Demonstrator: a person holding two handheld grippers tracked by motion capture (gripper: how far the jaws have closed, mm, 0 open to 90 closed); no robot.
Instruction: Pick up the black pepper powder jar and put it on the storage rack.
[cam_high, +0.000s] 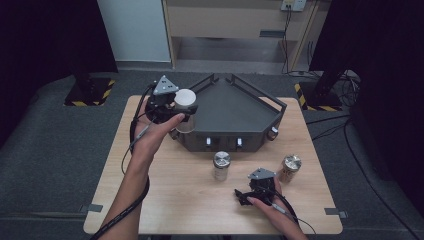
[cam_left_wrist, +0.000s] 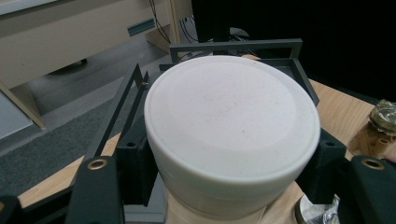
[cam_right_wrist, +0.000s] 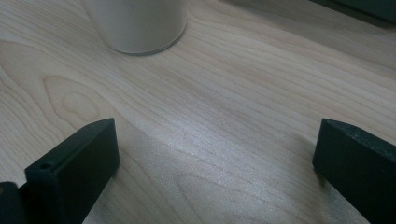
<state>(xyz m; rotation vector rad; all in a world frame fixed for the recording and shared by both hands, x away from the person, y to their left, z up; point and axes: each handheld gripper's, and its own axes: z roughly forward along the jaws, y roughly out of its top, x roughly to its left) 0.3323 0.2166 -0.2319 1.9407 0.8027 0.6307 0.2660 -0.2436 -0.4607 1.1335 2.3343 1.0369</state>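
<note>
- High view: left gripper held raised over the tabletop's far-left part, just at the left end of the dark angular tray, jaws clamped on a white-lidded jar.
- Jar kept upright, white lid on top and a clear body below it, hanging close against the tray's left wall; touching it or not, impossible to tell.
- Left gripper view: the jar's white lid gripped from both sides by the black jaws, pads pressed against the rim, with the tray's dark frame just behind.
- Right gripper rested low near the tabletop's near-right edge, in the person's right hand.
- Right gripper view: jaws spread wide over bare wood, nothing between them, with the base of a pale jar ahead near the top-left of that view.
- Silver-lidded jar stood upright near the middle of the tabletop, just in front of the tray's near wall.
- Brown jar with a foil top stood upright toward the right edge, beside the right gripper and apart from the silver-lidded one.
- Tray set across the far half of the tabletop, its inside dark and bare as far as visible.
</note>
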